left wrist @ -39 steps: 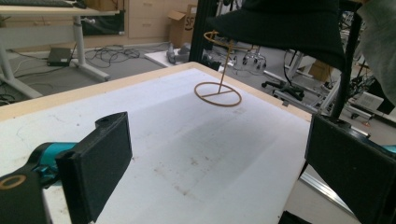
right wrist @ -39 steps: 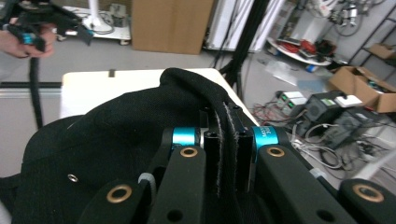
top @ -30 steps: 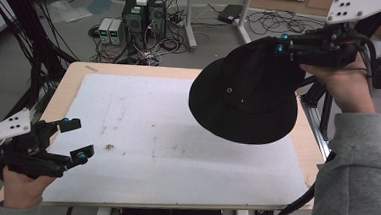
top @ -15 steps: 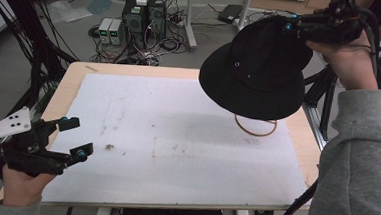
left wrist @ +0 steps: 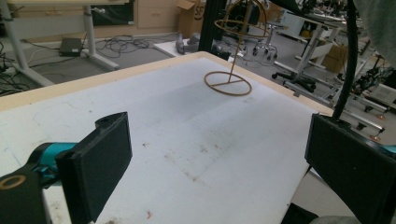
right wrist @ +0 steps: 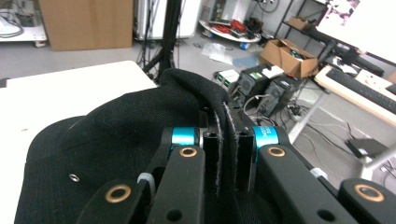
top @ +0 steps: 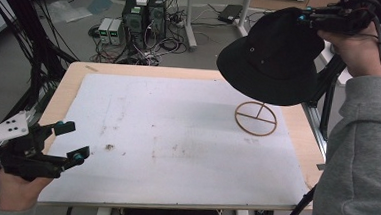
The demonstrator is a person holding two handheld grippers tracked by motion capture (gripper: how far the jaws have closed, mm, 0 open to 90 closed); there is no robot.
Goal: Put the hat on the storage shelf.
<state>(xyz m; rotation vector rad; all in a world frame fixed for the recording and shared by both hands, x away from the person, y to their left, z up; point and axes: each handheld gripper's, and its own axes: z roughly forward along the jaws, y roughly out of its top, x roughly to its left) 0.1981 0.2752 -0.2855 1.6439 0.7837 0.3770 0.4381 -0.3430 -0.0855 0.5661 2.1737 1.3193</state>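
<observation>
A black bucket hat (top: 271,62) hangs in the air over the table's far right corner. My right gripper (top: 304,17) is shut on its fabric near the crown, and the right gripper view shows the hat's cloth (right wrist: 107,140) pinched between the two pads (right wrist: 211,154). Below the hat a brown wire hat stand (top: 256,118) rests on the white mat; in the left gripper view the stand (left wrist: 228,84) has a ring base, a thin pole and a wire globe on top. My left gripper (top: 72,141) stands open and empty near the front left edge.
A white mat (top: 176,136) covers the wooden table (top: 70,75). Computers and tangled cables (top: 144,14) lie on the floor beyond the far edge. A black frame post (top: 330,81) rises at the right side, and a black cable (top: 297,209) trails off the front right corner.
My right gripper has carried the hat to the right and farther from me, which uncovered the stand's ring base. The left gripper has stayed where it was.
</observation>
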